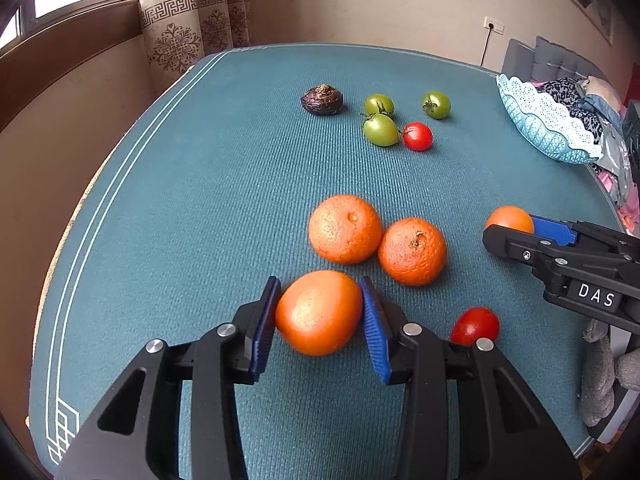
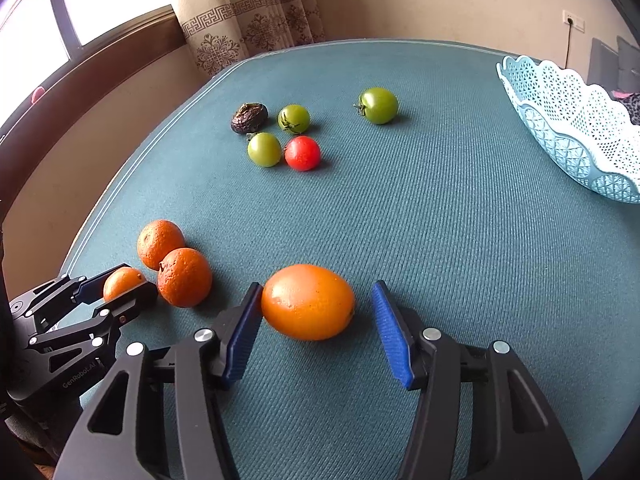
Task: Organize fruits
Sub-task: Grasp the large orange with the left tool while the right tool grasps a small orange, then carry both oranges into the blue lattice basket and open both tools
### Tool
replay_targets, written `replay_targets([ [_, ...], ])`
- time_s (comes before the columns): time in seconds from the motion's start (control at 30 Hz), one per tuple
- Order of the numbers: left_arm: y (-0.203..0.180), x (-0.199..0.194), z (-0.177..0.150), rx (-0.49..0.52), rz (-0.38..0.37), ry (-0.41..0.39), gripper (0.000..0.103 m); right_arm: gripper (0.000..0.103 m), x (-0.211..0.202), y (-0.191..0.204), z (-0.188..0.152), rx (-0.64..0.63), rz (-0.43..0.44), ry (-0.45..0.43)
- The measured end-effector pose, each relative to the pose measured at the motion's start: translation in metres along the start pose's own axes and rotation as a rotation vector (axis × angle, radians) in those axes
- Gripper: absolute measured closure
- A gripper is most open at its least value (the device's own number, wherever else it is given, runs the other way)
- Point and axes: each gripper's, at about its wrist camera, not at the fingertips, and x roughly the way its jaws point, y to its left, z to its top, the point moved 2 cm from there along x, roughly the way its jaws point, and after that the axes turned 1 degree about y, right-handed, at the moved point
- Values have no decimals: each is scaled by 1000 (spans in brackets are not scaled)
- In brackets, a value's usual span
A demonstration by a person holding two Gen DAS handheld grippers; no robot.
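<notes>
Smooth orange (image 1: 319, 313): on the green mat (image 1: 200, 200), clamped between both pads of the left gripper (image 1: 320, 320), angled downward.
Oval orange (image 2: 308, 302): touching the left pad of the right gripper (image 2: 316, 332); right pad apart.
Lettering: "DAS", "GenRobot.AI".

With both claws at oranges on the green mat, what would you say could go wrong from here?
1. The right claw touches its smooth orange with one pad only; the round fruit may roll aside.
2. The left claw pinches its orange near the fingertips, so it might slip when lifted.
3. Two rough oranges lie close by and could get nudged.
</notes>
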Motion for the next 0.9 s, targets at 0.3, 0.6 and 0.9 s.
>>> replay_targets([
  [0.3, 1, -1, -2, -1, -3, 0, 62, 44, 1, 6, -2, -33, -29, 0],
  [0.6, 0, -5, -6, 14, -5, -6, 62, 58, -4, 7, -3, -43, -40, -12],
  [0.9, -2, -26, 6, 34, 1, -53, 62, 58, -40, -16, 6, 0, -55, -83],
])
